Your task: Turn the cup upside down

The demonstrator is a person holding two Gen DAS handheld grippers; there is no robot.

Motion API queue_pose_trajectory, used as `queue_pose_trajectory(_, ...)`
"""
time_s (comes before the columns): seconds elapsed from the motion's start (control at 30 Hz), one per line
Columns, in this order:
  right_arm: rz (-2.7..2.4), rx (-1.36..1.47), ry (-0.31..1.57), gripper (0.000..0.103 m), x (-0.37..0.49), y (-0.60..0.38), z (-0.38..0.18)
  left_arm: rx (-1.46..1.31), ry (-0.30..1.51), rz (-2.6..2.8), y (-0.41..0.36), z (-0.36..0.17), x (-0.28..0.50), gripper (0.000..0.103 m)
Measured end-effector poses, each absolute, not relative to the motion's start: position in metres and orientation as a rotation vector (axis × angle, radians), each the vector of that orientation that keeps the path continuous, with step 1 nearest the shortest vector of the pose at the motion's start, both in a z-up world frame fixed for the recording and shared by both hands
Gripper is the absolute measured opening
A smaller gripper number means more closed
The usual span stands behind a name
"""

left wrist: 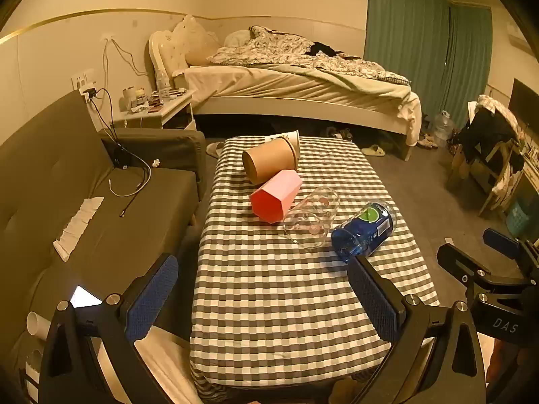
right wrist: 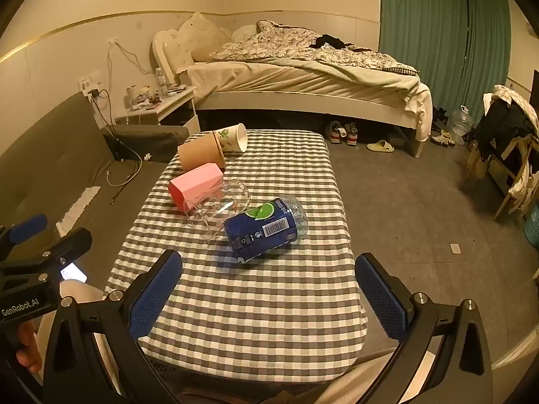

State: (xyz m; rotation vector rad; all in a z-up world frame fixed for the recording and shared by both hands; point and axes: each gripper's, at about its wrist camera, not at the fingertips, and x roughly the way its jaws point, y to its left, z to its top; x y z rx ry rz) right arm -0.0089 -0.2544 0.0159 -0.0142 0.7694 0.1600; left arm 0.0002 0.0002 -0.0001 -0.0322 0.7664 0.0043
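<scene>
Several cups lie on their sides on a checkered table [left wrist: 269,303] [right wrist: 256,303]: a white printed paper cup [left wrist: 290,139] [right wrist: 232,138], a brown paper cup [left wrist: 269,161] [right wrist: 202,155], a pink hexagonal cup [left wrist: 277,195] [right wrist: 197,183], a clear glass [left wrist: 311,217] [right wrist: 219,207] and a blue cut-off bottle cup [left wrist: 365,230] [right wrist: 266,229]. My left gripper [left wrist: 262,298] is open and empty above the table's near end. My right gripper [right wrist: 269,298] is open and empty, nearest the blue cup.
A grey sofa [left wrist: 84,185] [right wrist: 67,155] with cables lies left of the table. A bed [left wrist: 296,77] [right wrist: 303,74] and nightstand [left wrist: 158,104] stand behind. A chair with clothes [left wrist: 492,148] [right wrist: 512,148] is at the right. Shoes [right wrist: 343,133] lie by the bed.
</scene>
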Motion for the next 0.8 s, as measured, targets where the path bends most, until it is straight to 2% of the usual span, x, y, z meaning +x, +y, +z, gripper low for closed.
queue_pose_trajectory(0.8,0.149,-0.021,0.798,0.103,-0.008,-0.256,0.007,-0.036,0.751,0.005,-0.002,0.002,0.0,0.103)
